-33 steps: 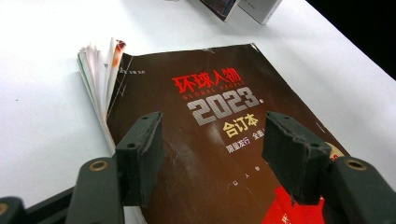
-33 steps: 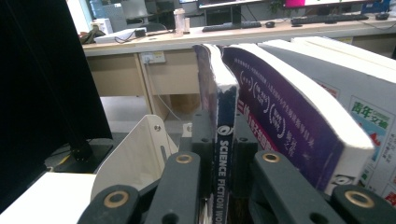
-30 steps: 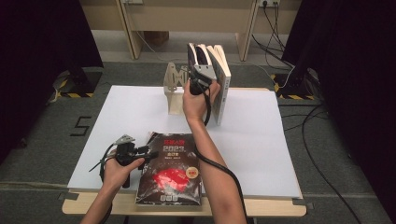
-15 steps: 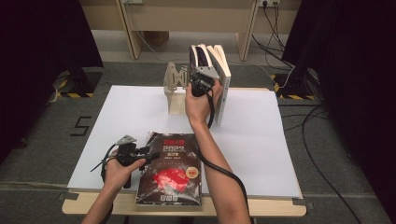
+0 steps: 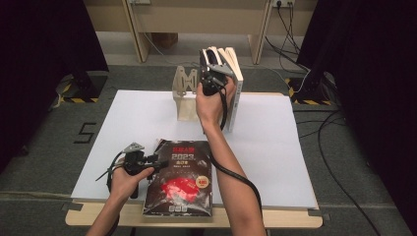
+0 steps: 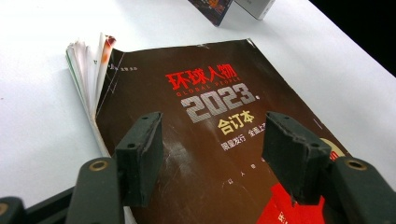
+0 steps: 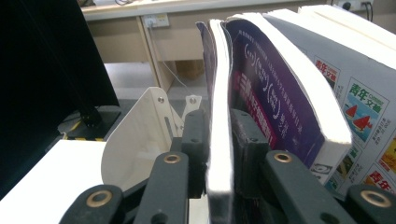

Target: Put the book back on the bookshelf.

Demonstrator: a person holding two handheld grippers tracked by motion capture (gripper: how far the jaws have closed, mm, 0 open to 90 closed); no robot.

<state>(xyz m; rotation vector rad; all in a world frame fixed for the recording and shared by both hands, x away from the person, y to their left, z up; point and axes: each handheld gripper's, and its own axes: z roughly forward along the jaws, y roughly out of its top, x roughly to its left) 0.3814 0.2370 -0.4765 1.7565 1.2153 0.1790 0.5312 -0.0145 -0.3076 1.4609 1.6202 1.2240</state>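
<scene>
White sheeting covers the table (image 5: 275, 147), which stands on grey floor with dark curtains at both sides and a pale wooden frame behind. Item one: a dark-covered magazine (image 5: 181, 179) with red and silver print, lying flat at the near edge of the table, its page edges fanned at one corner. Item two: the left gripper (image 5: 147, 162), held in the left hand (image 5: 125, 182) just beside the magazine's left edge; its fingers (image 6: 140, 156) stand wide apart above the cover, with nothing between them. Item three: a pale bookend (image 5: 186, 98) upright at the far side of the table. Item four: several books (image 5: 231, 83) standing on edge just right of the bookend, leaning together. Item five: a thin volume (image 7: 219, 116) at the left of that row, upright between the bookend and a purple-covered book (image 7: 275, 93). Item six: the right gripper (image 5: 212, 73), raised in the right hand (image 5: 211, 101), its fingers (image 7: 194, 140) lying along either side of the thin volume; they have just been opening, and whether they press on it cannot be told.
</scene>
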